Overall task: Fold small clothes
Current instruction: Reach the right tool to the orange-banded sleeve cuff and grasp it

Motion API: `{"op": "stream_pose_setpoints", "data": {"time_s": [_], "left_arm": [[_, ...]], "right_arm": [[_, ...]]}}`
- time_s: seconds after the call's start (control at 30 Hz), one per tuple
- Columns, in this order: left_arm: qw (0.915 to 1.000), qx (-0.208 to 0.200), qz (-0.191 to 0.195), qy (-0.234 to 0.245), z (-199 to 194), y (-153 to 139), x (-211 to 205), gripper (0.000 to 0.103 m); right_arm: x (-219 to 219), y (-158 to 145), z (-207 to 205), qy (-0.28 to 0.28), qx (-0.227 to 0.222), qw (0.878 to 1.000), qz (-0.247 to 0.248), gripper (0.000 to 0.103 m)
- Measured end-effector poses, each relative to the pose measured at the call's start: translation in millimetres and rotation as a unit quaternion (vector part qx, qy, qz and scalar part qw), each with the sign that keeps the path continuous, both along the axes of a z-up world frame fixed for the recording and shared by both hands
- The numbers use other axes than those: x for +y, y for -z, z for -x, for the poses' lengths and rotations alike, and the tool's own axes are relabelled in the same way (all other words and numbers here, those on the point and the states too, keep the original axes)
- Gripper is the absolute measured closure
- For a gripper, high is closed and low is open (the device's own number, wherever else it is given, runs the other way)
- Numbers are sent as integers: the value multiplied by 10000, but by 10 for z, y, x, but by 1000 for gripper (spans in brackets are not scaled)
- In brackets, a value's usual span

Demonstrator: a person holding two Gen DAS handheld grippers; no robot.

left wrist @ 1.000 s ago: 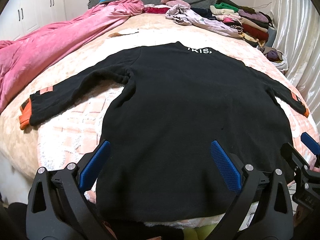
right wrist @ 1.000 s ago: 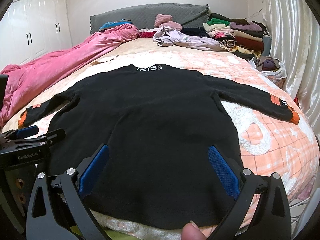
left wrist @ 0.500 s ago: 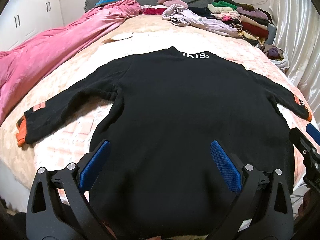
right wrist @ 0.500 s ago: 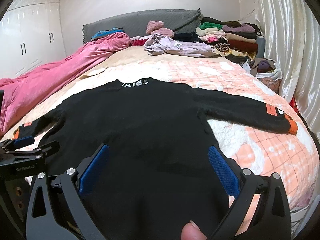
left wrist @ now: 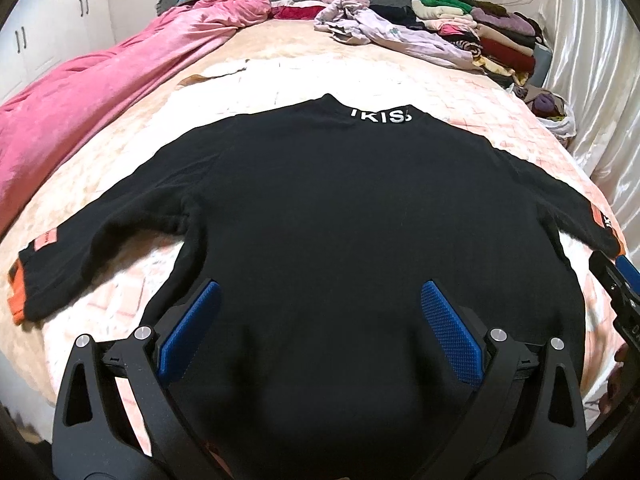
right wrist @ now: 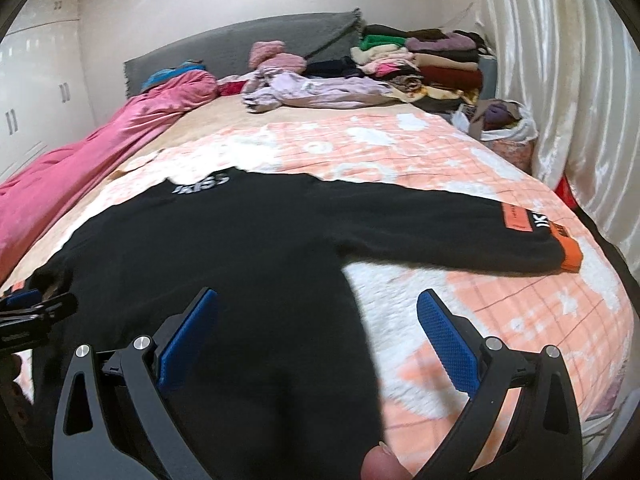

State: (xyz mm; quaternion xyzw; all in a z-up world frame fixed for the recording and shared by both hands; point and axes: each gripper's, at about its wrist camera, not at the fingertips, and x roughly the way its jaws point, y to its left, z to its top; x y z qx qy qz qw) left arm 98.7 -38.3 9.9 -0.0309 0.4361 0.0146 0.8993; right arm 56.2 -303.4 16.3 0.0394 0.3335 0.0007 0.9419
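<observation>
A black long-sleeved sweater [left wrist: 340, 216] lies spread flat on the bed, white lettering at its collar, sleeves out to both sides with orange cuffs [left wrist: 16, 296]. It also shows in the right wrist view [right wrist: 224, 248], with its right sleeve [right wrist: 460, 232] stretched toward the bed's right side. My left gripper [left wrist: 320, 300] is open over the sweater's lower middle, holding nothing. My right gripper [right wrist: 318, 312] is open over the sweater's lower right side edge, holding nothing. The right gripper's tip shows at the right edge of the left wrist view [left wrist: 620, 280].
A pink duvet [left wrist: 100, 88] lies along the bed's left side. A lilac garment [left wrist: 384, 32] and a stack of folded clothes [left wrist: 480, 28] sit near the grey headboard. A bag of clothes [right wrist: 508, 120] stands by the white curtain [right wrist: 560, 80] on the right.
Both grippers have moved forward over the sweater and stayed open. The right gripper has swung to the right, toward the sweater's side edge and right sleeve.
</observation>
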Motion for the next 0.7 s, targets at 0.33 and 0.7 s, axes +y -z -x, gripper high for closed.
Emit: {"op": "stream_pose_setpoints", "data": {"time_s": [0.33,0.7], "left_arm": [[9999,82,99,15,-329,28,-29,9],[9999,129,-4,103,-701,60,-139,9]], "right_arm": [[-539,27,-352,730,47,9973,10,4],[-1259,32,-573,1616,125,9868,-79,4]]}}
